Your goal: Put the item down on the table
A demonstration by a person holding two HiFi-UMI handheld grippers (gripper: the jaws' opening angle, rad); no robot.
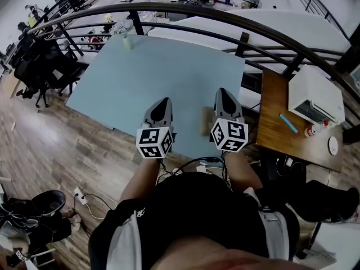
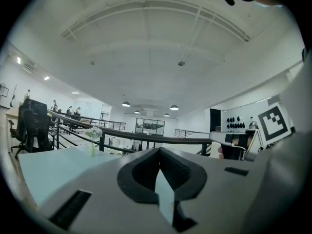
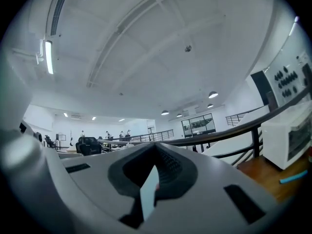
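A small flat tan item (image 1: 207, 121) lies on the pale blue table (image 1: 163, 72), near its front edge and between my two grippers. The left gripper (image 1: 164, 101) hovers over the table's front edge just left of the item, jaws pressed together with nothing between them. The right gripper (image 1: 223, 91) hangs just right of the item, also shut and empty. In the left gripper view the left gripper (image 2: 159, 152) points level across the table top. In the right gripper view the right gripper (image 3: 156, 147) points out at the railing and ceiling; the item is hidden in both gripper views.
A small vase of flowers (image 1: 127, 38) stands at the table's far edge. A dark curved railing (image 1: 225, 16) runs behind the table. To the right, a wooden side table (image 1: 275, 122) carries a white appliance (image 1: 315, 97) and a blue pen (image 1: 288, 123). Office chairs (image 1: 39, 66) stand at left.
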